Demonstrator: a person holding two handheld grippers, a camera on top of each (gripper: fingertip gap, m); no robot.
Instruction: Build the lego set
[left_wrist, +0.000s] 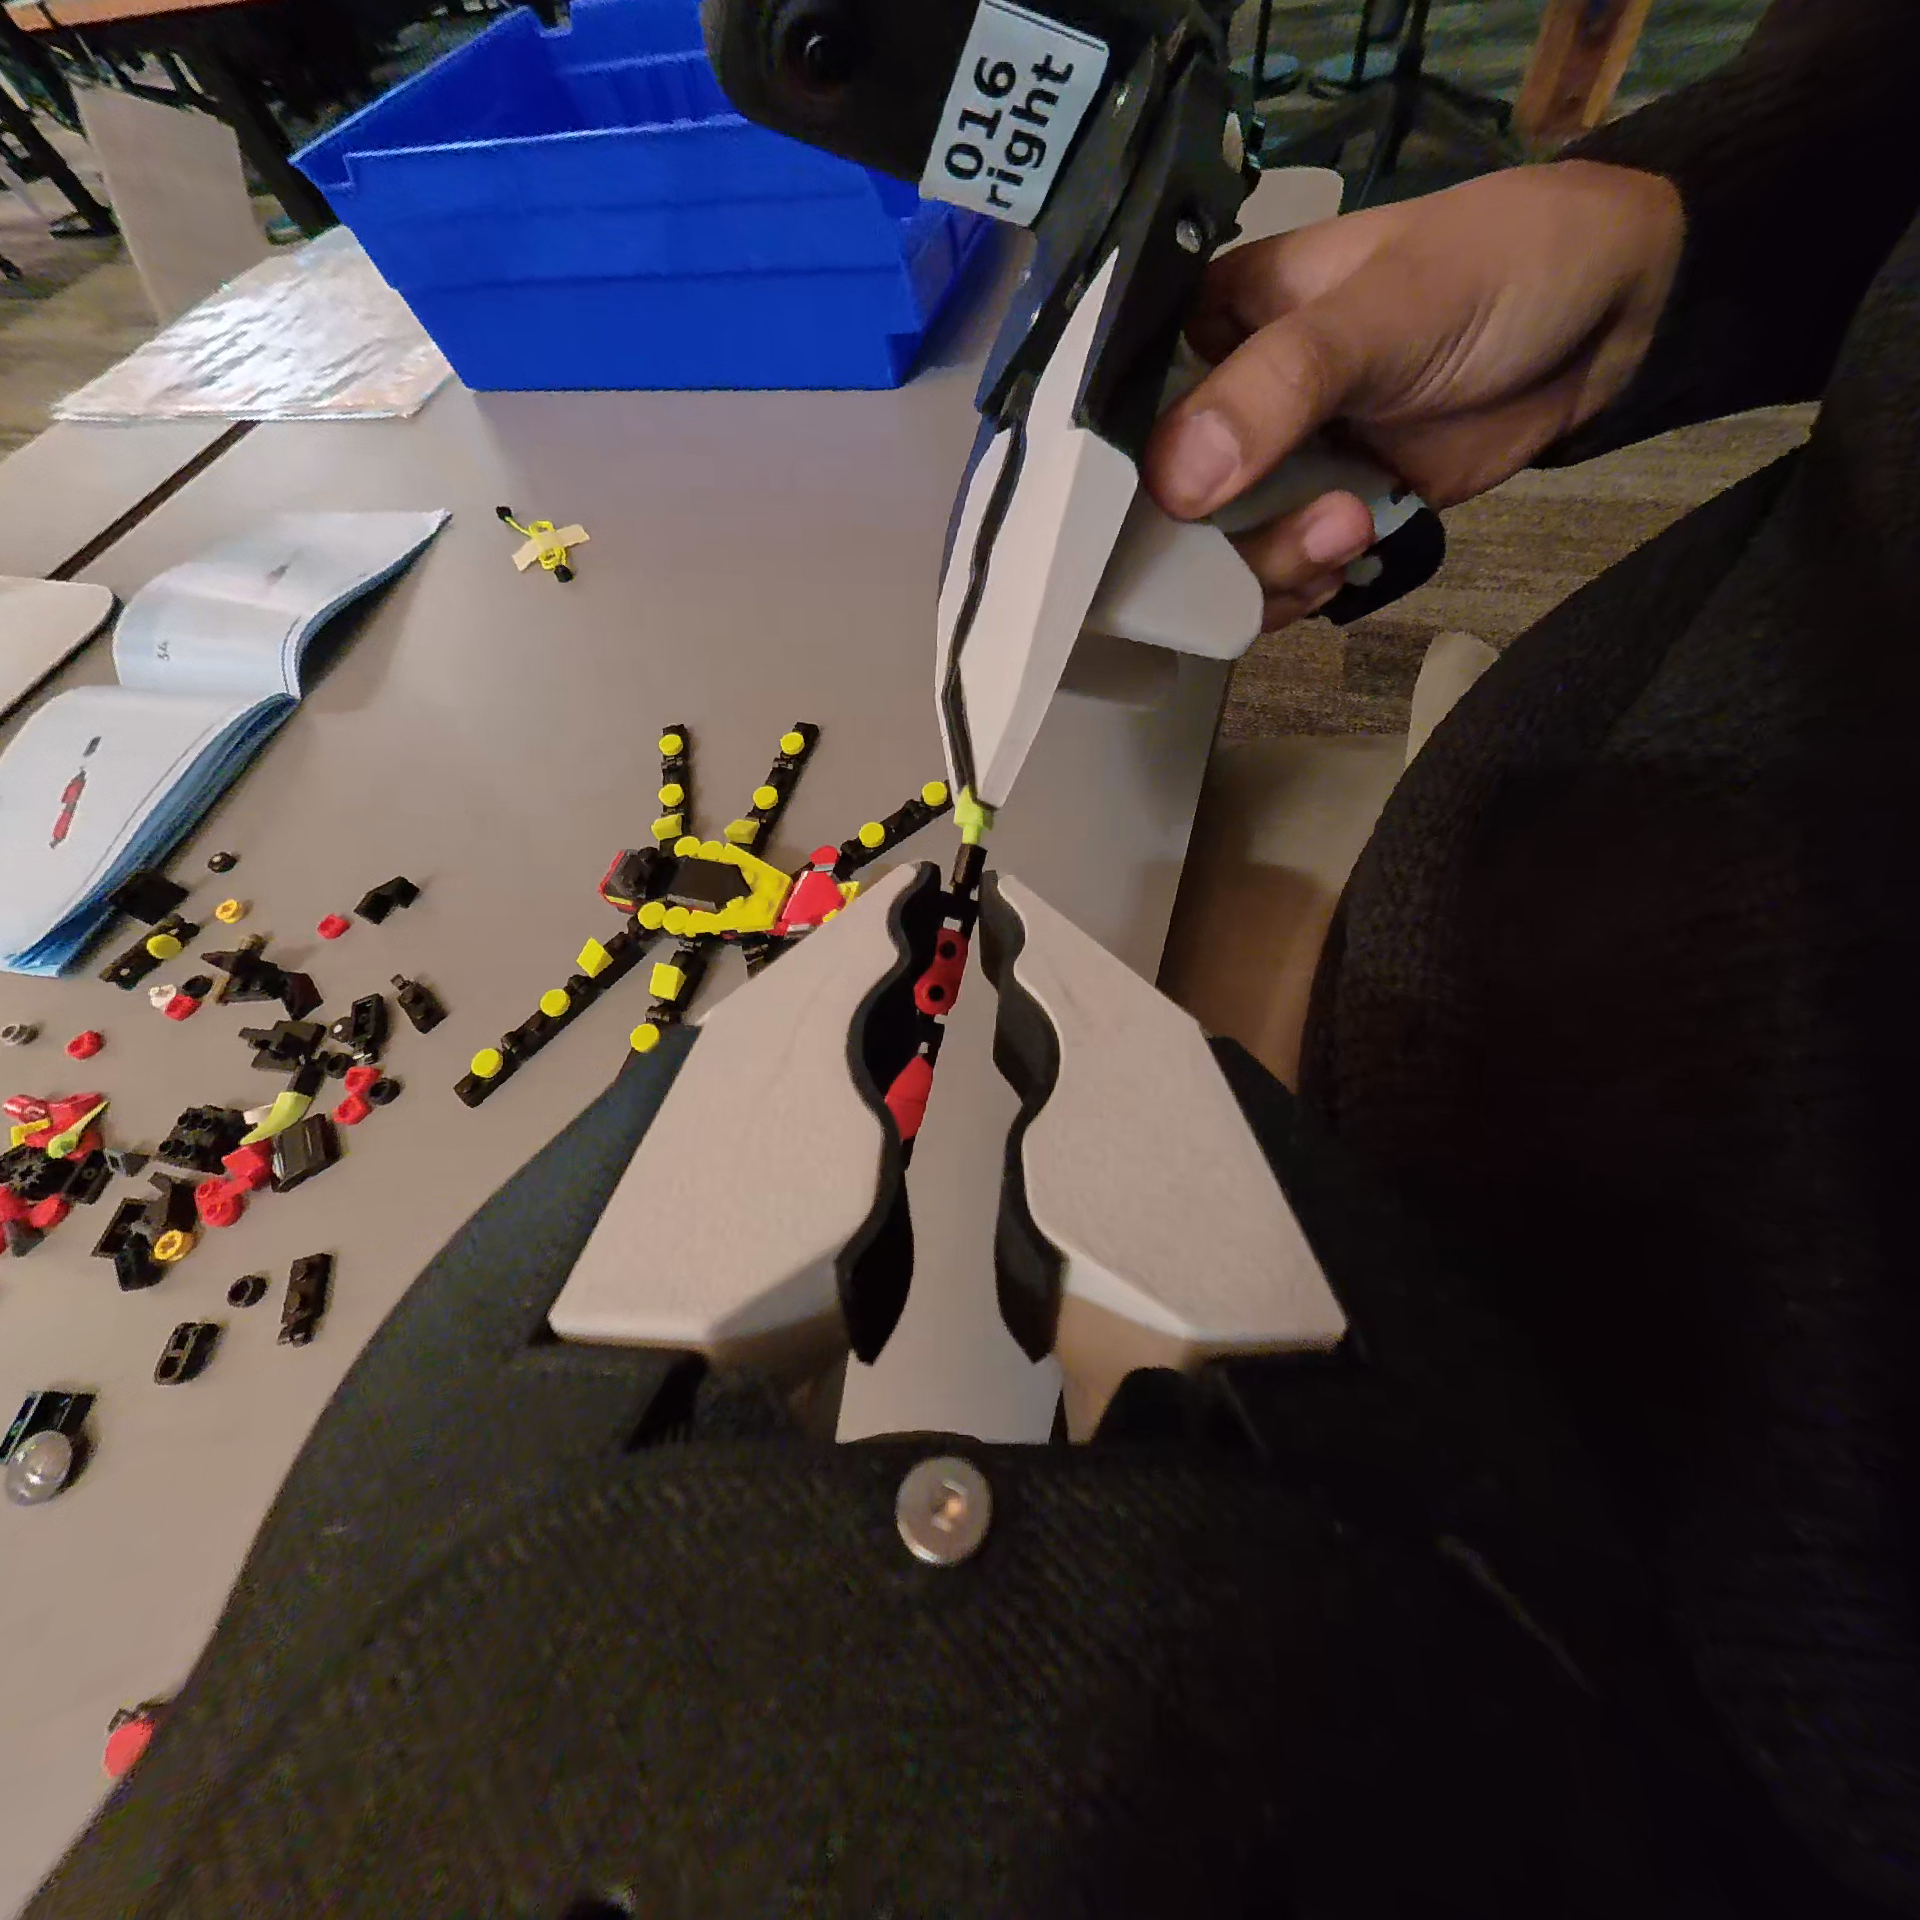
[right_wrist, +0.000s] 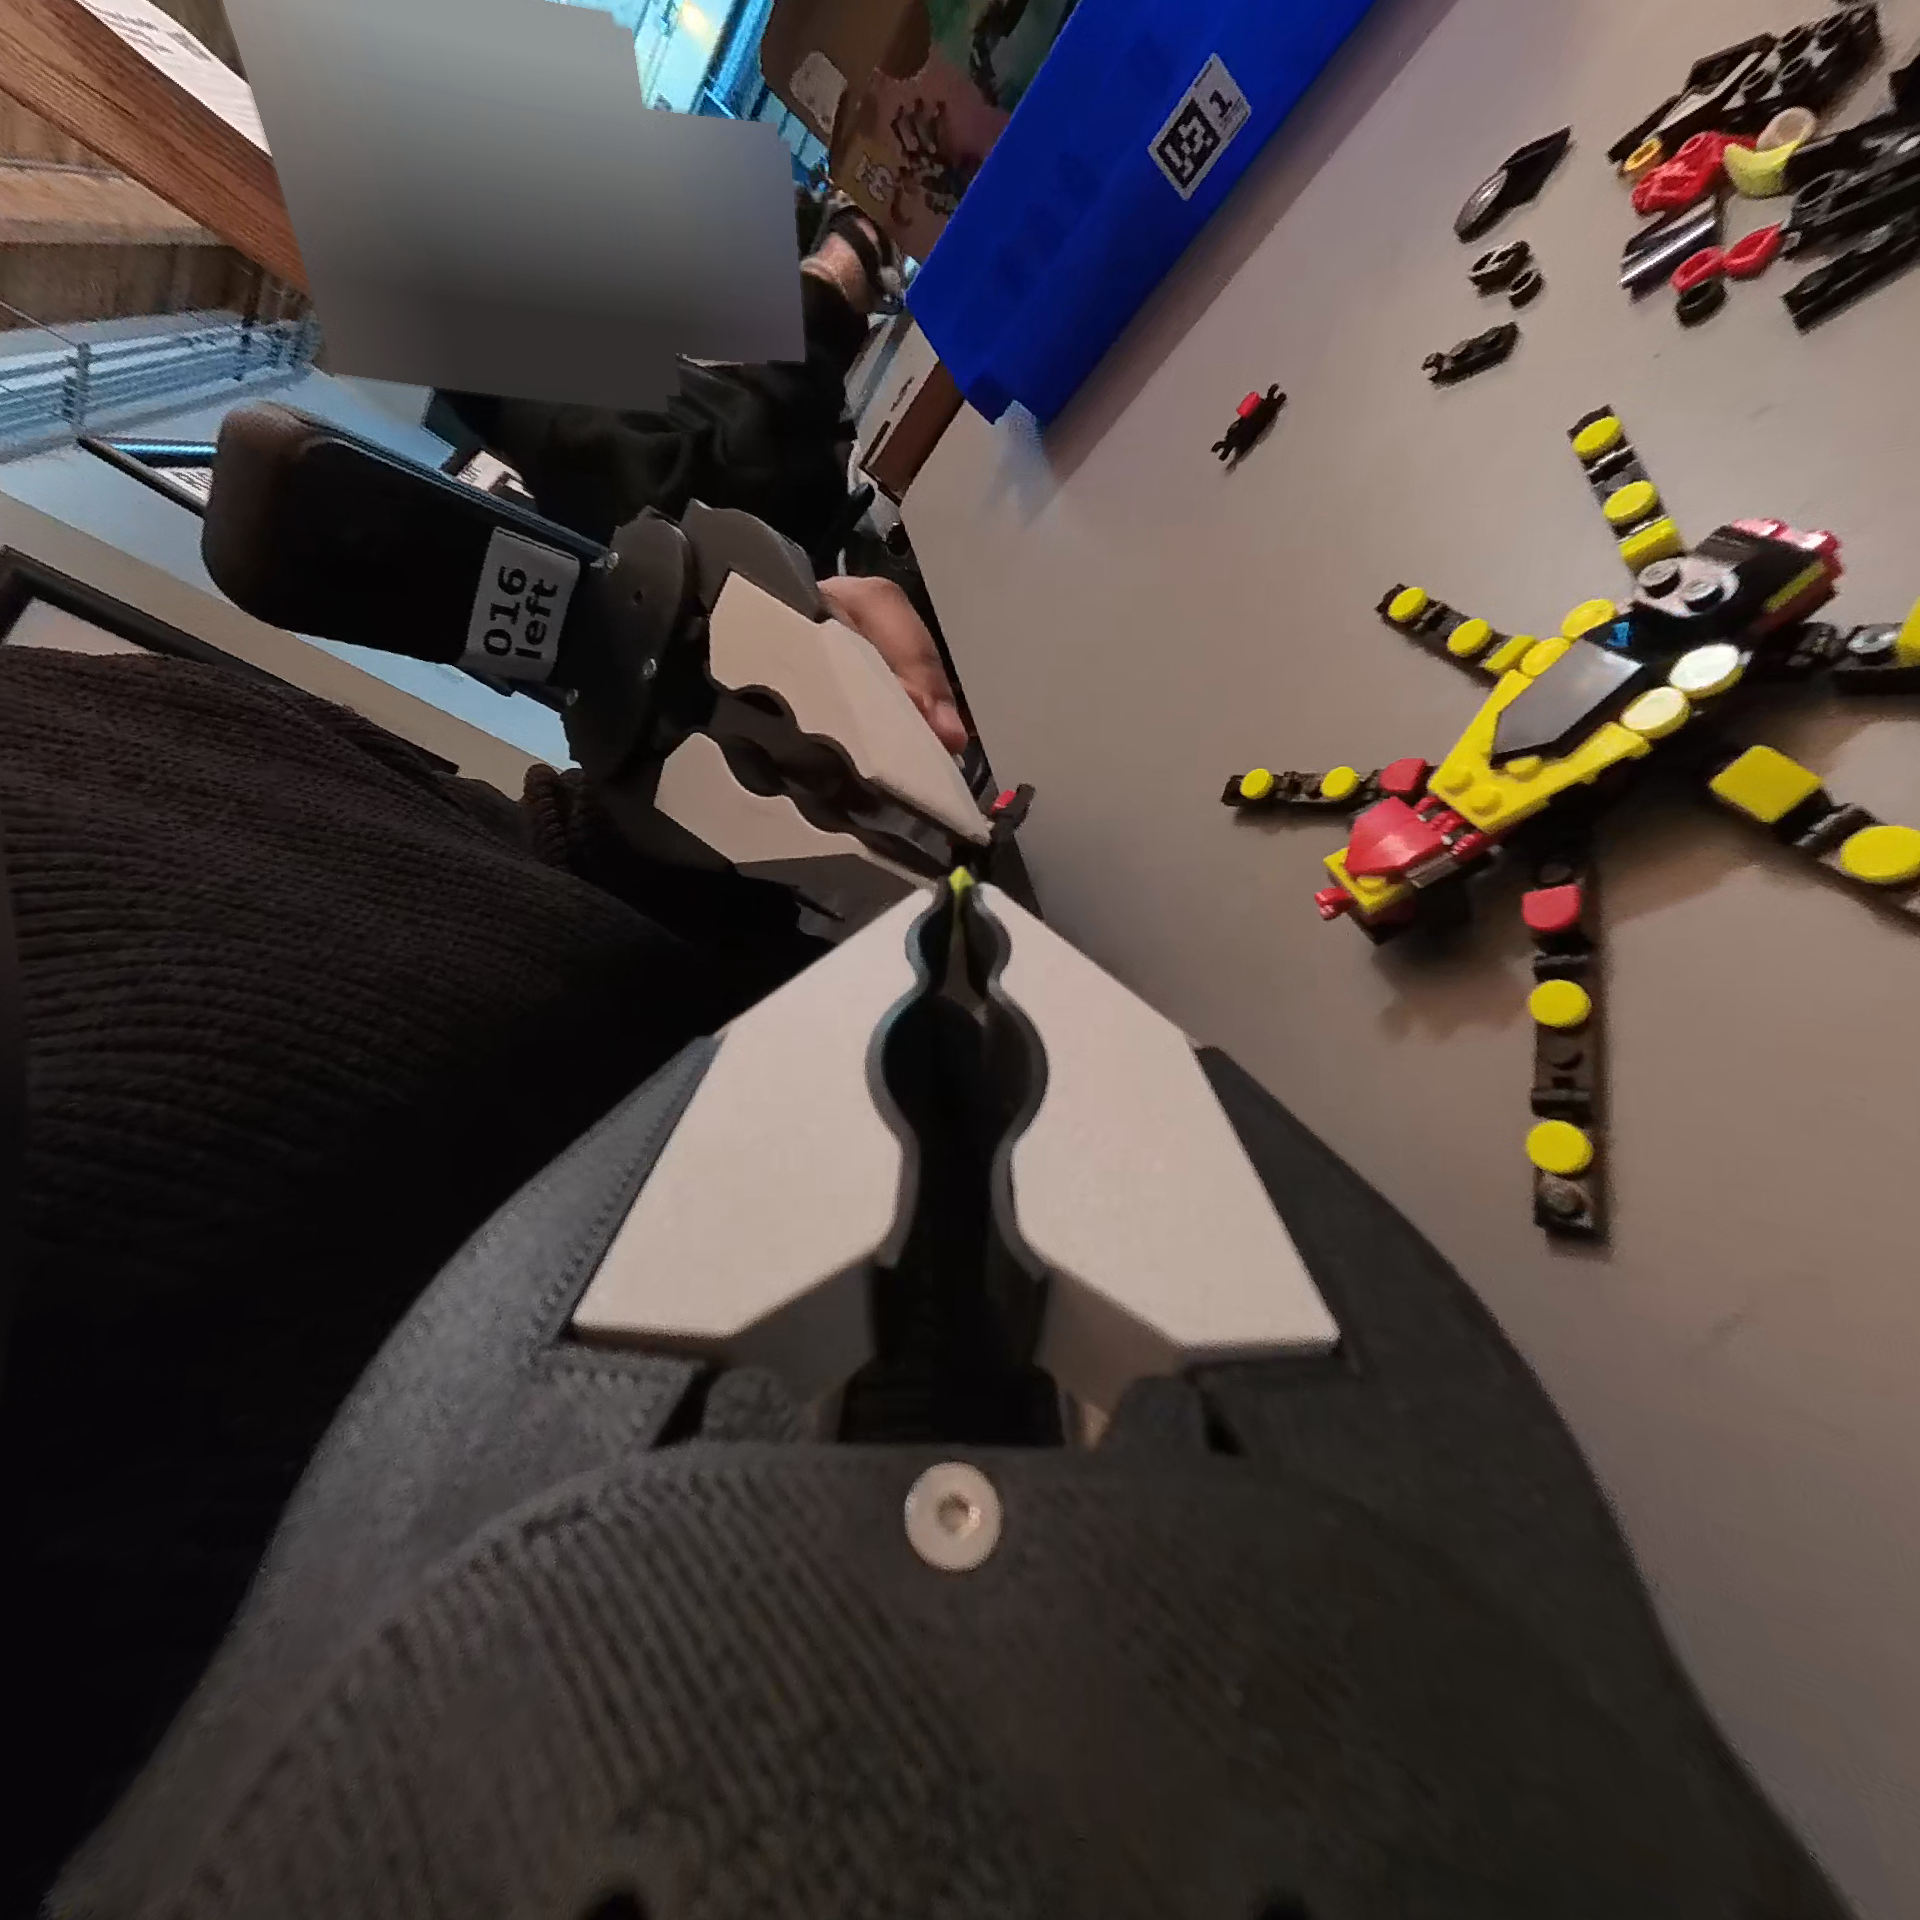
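Where the fingers close, the red-and-black strip (left_wrist: 940, 997) gripped by the left hand-held gripper (left_wrist: 961, 883) is largely hidden; the right hand-held gripper (right_wrist: 961, 899) pinches a half-concealed lime piece (left_wrist: 970, 818).

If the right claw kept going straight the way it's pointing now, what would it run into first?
Most likely the black and red leg piece held in the left claw. The right claw grips a lime green tip that sits right at that piece's black end; whether they already touch is unclear.
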